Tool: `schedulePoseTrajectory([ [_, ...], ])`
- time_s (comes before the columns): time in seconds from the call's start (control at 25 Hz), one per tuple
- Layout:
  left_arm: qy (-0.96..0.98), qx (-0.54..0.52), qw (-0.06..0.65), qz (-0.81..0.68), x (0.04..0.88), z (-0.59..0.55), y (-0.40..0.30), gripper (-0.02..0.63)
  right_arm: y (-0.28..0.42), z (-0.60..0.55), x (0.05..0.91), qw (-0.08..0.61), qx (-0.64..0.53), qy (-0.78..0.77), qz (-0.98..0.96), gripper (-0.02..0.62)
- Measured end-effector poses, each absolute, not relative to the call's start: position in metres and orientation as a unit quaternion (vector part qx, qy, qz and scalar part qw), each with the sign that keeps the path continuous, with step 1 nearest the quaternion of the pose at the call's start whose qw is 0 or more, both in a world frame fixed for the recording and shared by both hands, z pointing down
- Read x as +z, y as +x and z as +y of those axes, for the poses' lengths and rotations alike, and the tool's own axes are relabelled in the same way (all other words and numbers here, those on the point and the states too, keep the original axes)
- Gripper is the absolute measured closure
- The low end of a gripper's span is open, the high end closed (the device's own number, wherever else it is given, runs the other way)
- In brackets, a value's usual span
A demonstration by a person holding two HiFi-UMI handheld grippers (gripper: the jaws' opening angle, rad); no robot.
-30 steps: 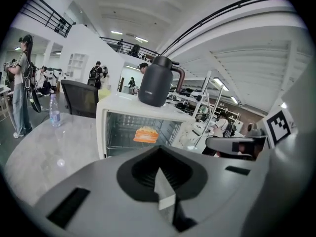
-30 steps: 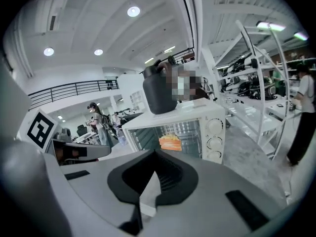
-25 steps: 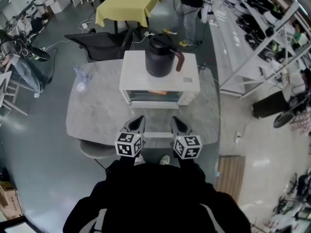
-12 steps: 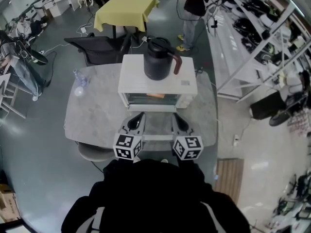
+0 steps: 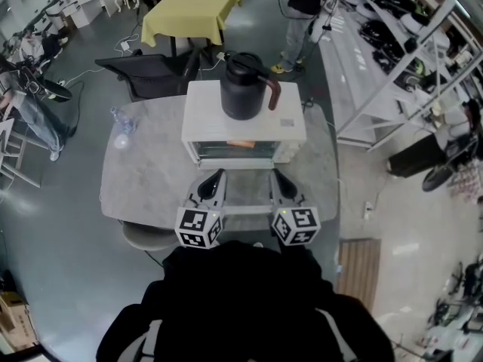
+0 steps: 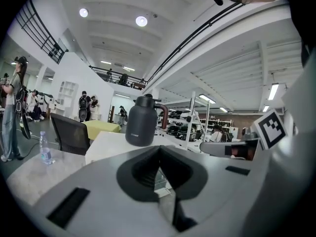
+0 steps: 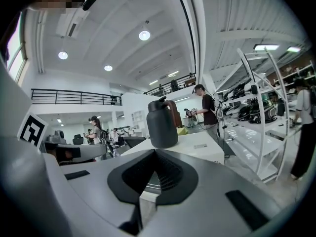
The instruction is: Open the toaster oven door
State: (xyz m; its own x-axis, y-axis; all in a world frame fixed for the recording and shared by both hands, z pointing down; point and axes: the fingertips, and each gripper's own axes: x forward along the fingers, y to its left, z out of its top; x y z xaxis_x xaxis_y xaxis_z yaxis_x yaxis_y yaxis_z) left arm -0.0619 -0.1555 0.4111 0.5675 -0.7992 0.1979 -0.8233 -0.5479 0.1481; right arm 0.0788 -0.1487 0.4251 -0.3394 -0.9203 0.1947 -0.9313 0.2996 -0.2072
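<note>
Both hand-held grippers hang over the near edge of a grey stone-patterned table, side by side and a little apart, tips pointing toward the far side. On the left gripper the jaws are pressed together with nothing between them. The right gripper is the same: jaws closed and empty. Neither touches anything.

Just beyond their tips, at the middle of the table, stands the white toaster oven. Its glass door faces the grippers and looks closed, and something orange shows faintly behind the glass. A dark insulated jug with a brown handle stands upright on the oven's top, toward the far side.

A clear water bottle lies on the table's far left part, well apart from the oven. Beyond the table are a black office chair and, farther still, a table under a yellow cloth. White shelving racks run along the right, and a person stands at the far end.
</note>
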Motion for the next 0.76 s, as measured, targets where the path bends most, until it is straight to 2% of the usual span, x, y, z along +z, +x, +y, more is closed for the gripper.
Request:
schedulePoseTrajectory([
  [0.76, 0.878, 0.055, 0.117, -0.460, 0.4171, -0.1530, -0.0603, 0.603, 0.0779, -0.1474, 0.4216, 0.011, 0.133, 0.571, -0.810, 0.594],
])
